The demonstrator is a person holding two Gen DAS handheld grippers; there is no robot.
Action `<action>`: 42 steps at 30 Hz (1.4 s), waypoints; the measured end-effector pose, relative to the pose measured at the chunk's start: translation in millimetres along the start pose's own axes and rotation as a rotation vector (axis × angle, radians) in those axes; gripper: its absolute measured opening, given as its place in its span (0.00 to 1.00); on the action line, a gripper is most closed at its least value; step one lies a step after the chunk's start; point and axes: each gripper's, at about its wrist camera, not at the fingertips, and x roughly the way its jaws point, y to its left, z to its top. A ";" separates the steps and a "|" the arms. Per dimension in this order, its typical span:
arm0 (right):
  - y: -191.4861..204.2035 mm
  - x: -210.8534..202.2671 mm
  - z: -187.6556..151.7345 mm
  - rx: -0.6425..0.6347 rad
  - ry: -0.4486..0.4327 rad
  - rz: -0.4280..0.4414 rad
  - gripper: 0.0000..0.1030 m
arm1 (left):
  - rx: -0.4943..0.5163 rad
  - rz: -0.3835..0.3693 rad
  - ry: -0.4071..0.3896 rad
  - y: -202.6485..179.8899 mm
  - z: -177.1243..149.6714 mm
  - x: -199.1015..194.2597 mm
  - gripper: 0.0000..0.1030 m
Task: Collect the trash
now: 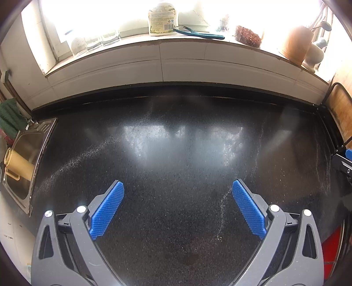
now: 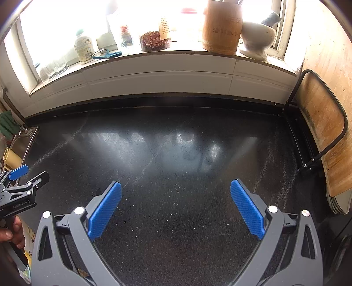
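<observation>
My left gripper (image 1: pixel 178 187) is open and empty, its blue pads spread wide over the black speckled countertop (image 1: pixel 176 143). My right gripper (image 2: pixel 176 187) is also open and empty over the same countertop (image 2: pixel 176 143). The left gripper also shows at the left edge of the right wrist view (image 2: pixel 22 176), held by a hand. I see no piece of trash on the counter, only fine pale crumbs (image 2: pixel 169 195) and dusty streaks (image 1: pixel 222 206).
A steel sink (image 1: pixel 24 158) with a yellow cup (image 1: pixel 15 162) lies at the left. A wooden cutting board (image 2: pixel 325 132) leans in a black rack at the right. The windowsill holds a bottle (image 1: pixel 161 17), peeler (image 1: pixel 198 33), jar (image 2: pixel 154 40), wooden holder (image 2: pixel 222 26) and mortar (image 2: pixel 257 37).
</observation>
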 end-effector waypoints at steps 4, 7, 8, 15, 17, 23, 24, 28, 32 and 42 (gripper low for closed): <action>-0.2 -1.2 -1.6 0.002 0.001 0.001 0.93 | -0.001 0.001 0.000 0.0 -0.4 0.1 0.93; -0.4 -2.7 -3.4 0.005 0.000 -0.001 0.93 | -0.003 0.001 0.001 0.2 -3.6 -0.6 0.93; -0.5 -2.8 -3.4 0.006 0.000 0.000 0.93 | -0.004 0.002 0.000 0.2 -4.6 -0.9 0.93; 0.2 -2.7 -1.3 0.004 -0.002 0.002 0.93 | -0.003 0.003 0.000 0.3 -5.0 -0.8 0.93; 0.3 -2.7 -1.3 0.004 -0.003 0.002 0.93 | -0.004 0.004 -0.001 0.7 -6.0 -1.6 0.93; 0.7 -2.6 -0.9 0.003 -0.003 0.003 0.93 | -0.005 0.004 0.000 1.8 -5.7 -2.8 0.93; 0.7 -2.2 -0.7 0.003 -0.003 0.003 0.93 | -0.006 0.005 0.000 1.8 -5.4 -2.6 0.93; 1.0 -1.9 -0.2 0.001 -0.001 0.003 0.93 | -0.005 0.004 0.000 2.3 -4.7 -2.5 0.93; 0.8 -1.4 -0.3 0.001 -0.001 0.002 0.93 | -0.005 0.001 0.002 3.1 -4.0 -2.3 0.93; 1.1 -0.4 1.1 -0.004 -0.001 0.006 0.93 | -0.007 -0.001 0.001 2.9 -1.1 -0.7 0.93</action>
